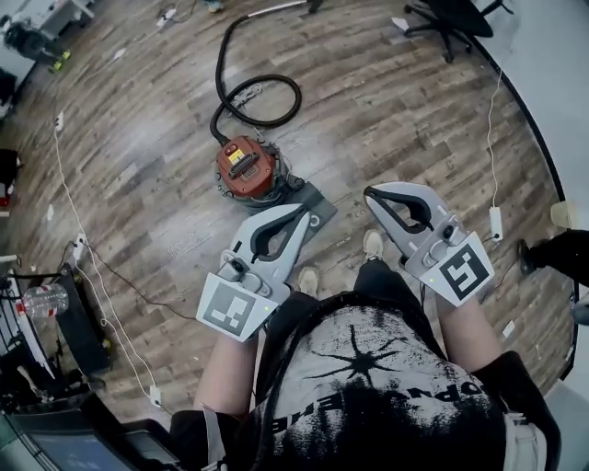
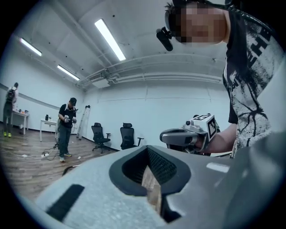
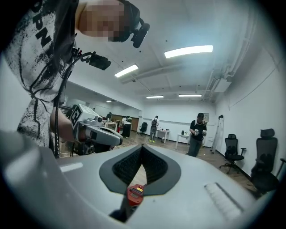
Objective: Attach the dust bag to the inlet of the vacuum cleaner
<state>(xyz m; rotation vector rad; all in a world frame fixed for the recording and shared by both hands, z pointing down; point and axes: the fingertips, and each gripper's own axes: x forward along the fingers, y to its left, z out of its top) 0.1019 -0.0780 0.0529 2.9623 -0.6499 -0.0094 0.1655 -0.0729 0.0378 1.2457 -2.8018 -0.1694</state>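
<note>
The red vacuum cleaner (image 1: 247, 167) stands on the wooden floor, and its black hose (image 1: 258, 87) loops away behind it. A grey flat piece (image 1: 316, 198), which may be the dust bag, lies right beside it, partly hidden by my left gripper. Both grippers are held level in front of the person's body, above the floor and apart from the vacuum. My left gripper (image 1: 301, 212) (image 2: 147, 148) is shut with nothing between its jaws. My right gripper (image 1: 370, 193) (image 3: 142, 147) is shut and empty too. The vacuum cleaner (image 3: 135, 193) shows through the gap under the right jaws.
A black office chair (image 1: 449, 18) stands at the far right. White cables (image 1: 69, 198) and a power strip (image 1: 495, 222) lie on the floor, and a water bottle (image 1: 41, 300) sits at the left. Other people (image 3: 196, 134) (image 2: 66, 127) stand across the room near chairs (image 2: 99, 137).
</note>
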